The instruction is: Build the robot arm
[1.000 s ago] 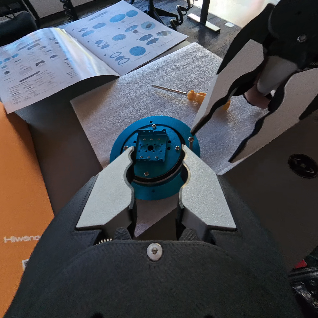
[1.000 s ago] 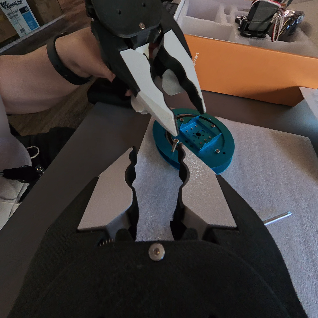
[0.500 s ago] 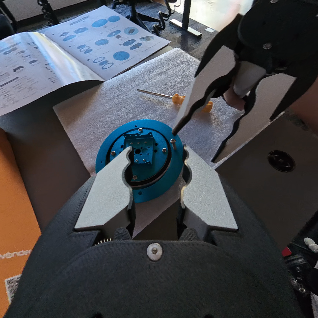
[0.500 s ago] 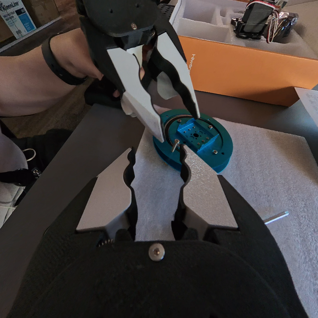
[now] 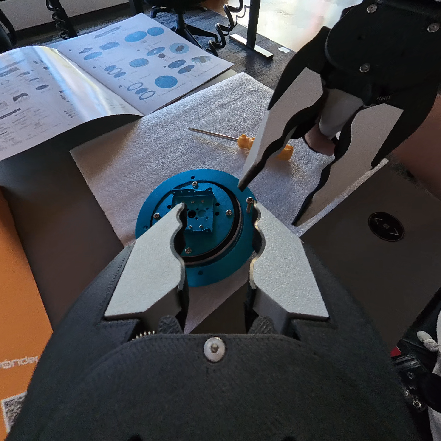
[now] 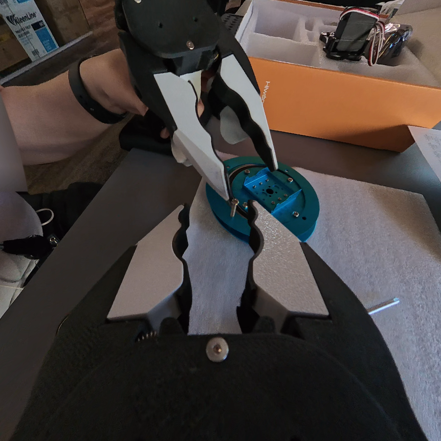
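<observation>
Shifted forward over the blue disc [image 5: 194, 238] since a second ago, left tool [image 5: 218, 207] gaping wide and gripping nothing, right-hand fingertip now touching the raised screw [image 5: 249, 204] at the disc's rim. Right tool [image 6: 218, 205] likewise spread and empty, just short of that screw, above the white foam sheet [image 6: 358, 238] on the desk [image 5: 372, 269]. Farther back: yellow-handled screwdriver [image 5: 243, 139], open manual [image 5: 114, 71], orange box [image 6: 346, 102].

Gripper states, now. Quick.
Left gripper: open over the blue disc, gripping nothing.
Right gripper: open, empty.
</observation>
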Tool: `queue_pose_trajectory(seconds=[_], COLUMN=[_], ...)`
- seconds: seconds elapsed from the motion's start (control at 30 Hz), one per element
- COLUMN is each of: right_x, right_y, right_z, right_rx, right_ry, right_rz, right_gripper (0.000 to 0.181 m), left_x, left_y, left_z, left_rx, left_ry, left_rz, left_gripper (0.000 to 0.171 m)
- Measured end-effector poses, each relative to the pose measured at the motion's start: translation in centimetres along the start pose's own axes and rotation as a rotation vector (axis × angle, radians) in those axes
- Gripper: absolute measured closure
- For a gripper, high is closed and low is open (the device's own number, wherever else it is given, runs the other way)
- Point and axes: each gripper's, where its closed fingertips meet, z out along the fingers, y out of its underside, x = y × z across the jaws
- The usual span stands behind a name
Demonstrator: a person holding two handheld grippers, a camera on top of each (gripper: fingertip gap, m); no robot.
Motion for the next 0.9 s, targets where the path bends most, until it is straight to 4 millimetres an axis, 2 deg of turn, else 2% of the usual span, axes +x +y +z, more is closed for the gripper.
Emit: queue_pose_trajectory(seconds=[0.17, 0.3, 0.4, 0.57, 0.7, 0.8, 0.9], right_x=[-0.6, -0.5, -0.2, -0.7, -0.7, -0.3, -0.6], right_y=[0.3, 0.4, 0.2, 0.4, 0.6, 0.3, 0.0], right_z=[1.0, 0.2, 0.2, 1.1, 0.1, 0.0, 0.8], right_rx=[-0.043, -0.026, -0.013, -0.051, -0.038, -0.018, -0.029], right_ry=[-0.016, -0.010, -0.004, -0.018, -0.015, -0.001, -0.018], right_rz=[-0.035, -0.015, -0.004, -0.032, -0.011, 0.000, -0.016], right_gripper=[0.130, 0.134, 0.133, 0.130, 0.136, 0.133, 0.130], left_x=[-0.2, -0.9, -0.2, -0.1, -1.1, -0.5, 0.1], left_y=[0.2, 0.5, 0.0, 0.2, 0.6, -0.1, -0.1], left_z=[0.5, -0.3, -0.6, 0.6, 0.0, -0.4, 0.3], left_rx=[-0.023, -0.025, 0.002, -0.038, -0.037, 0.002, -0.016], left_ry=[-0.019, -0.042, -0.001, -0.022, -0.055, -0.001, 0.014], left_rz=[0.010, -0.011, -0.018, 0.014, -0.014, -0.040, -0.008], left_gripper=[0.117, 0.121, 0.120, 0.116, 0.121, 0.119, 0.116])
